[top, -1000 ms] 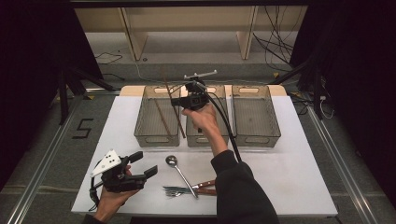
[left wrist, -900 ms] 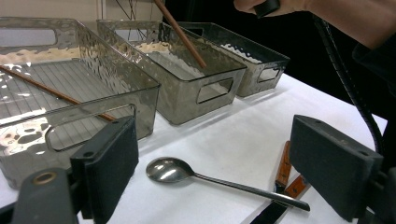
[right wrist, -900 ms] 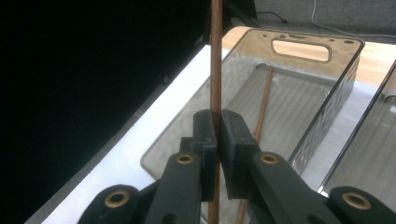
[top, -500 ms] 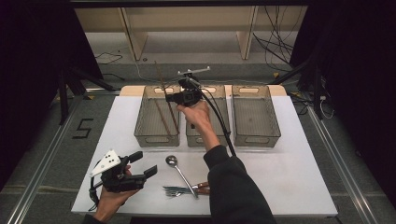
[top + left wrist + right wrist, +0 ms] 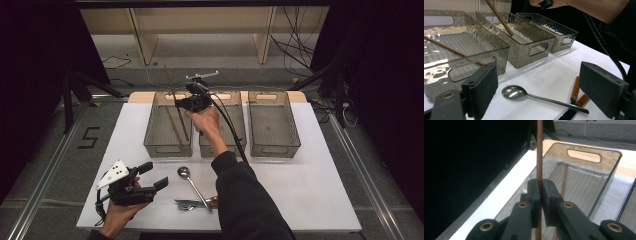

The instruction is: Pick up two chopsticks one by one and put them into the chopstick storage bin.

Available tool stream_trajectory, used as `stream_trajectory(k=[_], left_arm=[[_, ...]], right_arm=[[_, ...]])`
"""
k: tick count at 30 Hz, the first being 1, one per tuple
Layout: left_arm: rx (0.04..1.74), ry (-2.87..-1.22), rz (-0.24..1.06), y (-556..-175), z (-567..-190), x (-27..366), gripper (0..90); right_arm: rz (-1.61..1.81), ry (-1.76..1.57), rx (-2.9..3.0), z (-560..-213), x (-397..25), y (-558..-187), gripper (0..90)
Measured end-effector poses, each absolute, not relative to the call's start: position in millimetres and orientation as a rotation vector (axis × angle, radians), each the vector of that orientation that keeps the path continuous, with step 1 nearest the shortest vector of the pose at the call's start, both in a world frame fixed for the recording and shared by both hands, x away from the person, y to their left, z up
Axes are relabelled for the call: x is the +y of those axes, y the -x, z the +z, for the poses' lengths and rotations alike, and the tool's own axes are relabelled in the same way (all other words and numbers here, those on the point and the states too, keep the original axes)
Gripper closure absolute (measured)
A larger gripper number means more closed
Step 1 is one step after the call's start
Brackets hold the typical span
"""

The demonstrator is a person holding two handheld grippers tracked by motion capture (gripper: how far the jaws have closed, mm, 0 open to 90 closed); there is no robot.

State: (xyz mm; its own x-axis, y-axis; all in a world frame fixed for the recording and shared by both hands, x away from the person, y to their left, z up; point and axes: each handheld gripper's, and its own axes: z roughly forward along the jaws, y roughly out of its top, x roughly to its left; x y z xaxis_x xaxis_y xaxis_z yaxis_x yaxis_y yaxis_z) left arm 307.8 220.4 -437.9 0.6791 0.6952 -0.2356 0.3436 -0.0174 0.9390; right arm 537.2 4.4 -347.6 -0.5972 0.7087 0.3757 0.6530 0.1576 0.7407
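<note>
My right gripper [image 5: 181, 103] hangs over the far end of the left clear bin [image 5: 150, 131], shut on a brown chopstick [image 5: 539, 157] that stands nearly upright between its pads [image 5: 549, 192]. The same chopstick [image 5: 499, 17] slants down towards the bins in the left gripper view. A second chopstick [image 5: 564, 180] lies on the floor of that left bin. My left gripper [image 5: 154, 176] is held low over the table's front left, open and holding nothing. A steel spoon [image 5: 515, 91] lies on the white table just ahead of its jaws.
A middle bin [image 5: 239, 142] and a right bin [image 5: 274, 145] stand in a row with the left one. Forks [image 5: 186, 204] and brown-handled cutlery [image 5: 575, 88] lie near the front edge beside the spoon [image 5: 184, 173]. The right arm's cable [image 5: 232, 132] crosses the middle bin.
The right gripper has carried the chopstick leftward from over the middle bin to over the left bin. The left gripper has stayed put.
</note>
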Motion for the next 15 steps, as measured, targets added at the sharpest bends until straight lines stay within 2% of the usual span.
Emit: stream_trajectory(k=[15], left_arm=[[0.86,-1.622,0.343,-307,-437,221,15.5]], right_arm=[[1.429,-1.398,2.316,-359,13,-544,85.5]])
